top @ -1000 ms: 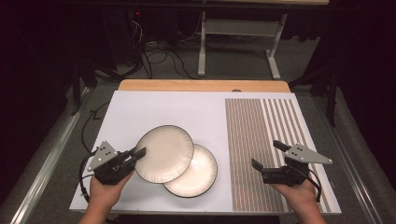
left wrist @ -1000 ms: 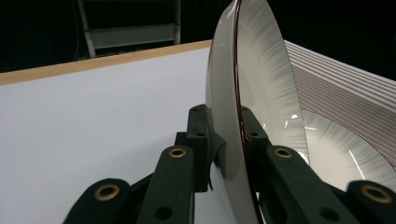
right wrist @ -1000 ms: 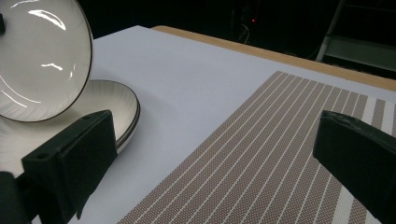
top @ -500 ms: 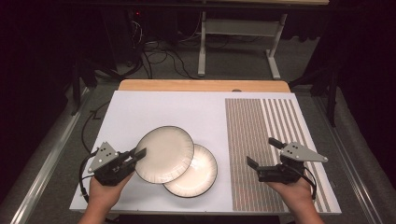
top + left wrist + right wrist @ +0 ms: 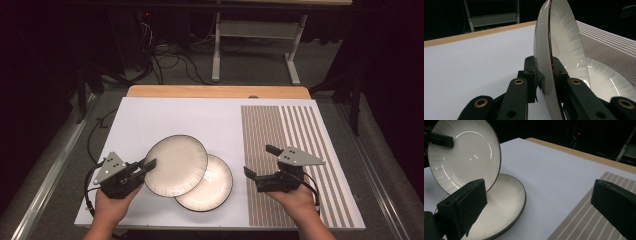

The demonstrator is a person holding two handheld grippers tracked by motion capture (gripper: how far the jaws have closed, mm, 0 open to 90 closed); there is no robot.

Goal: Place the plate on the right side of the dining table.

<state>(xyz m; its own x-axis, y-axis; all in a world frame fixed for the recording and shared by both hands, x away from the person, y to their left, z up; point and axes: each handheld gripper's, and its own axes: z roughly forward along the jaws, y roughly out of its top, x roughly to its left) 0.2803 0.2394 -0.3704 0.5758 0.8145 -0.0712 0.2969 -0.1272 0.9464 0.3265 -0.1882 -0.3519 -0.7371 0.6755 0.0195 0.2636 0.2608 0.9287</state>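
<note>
Two cream plates with dark rims overlap near the table's front. The upper plate (image 5: 176,165) (image 5: 564,45) (image 5: 466,155) is tilted up at its left side, and my left gripper (image 5: 149,165) (image 5: 544,68) is shut on its rim. Its right edge rests on the lower plate (image 5: 215,189) (image 5: 609,80) (image 5: 504,205), which lies flat. My right gripper (image 5: 260,161) (image 5: 541,197) stands open just right of the lower plate, over the edge of the striped placemat (image 5: 295,135) (image 5: 586,220), with nothing between its jaws.
A white mat (image 5: 165,120) covers the left and middle of the table, with a wooden edge (image 5: 215,91) at the back. Cables and a metal frame lie on the dark floor beyond.
My right gripper has moved left across the striped placemat toward the plates. The left gripper and the tilted plate have stayed in place.
</note>
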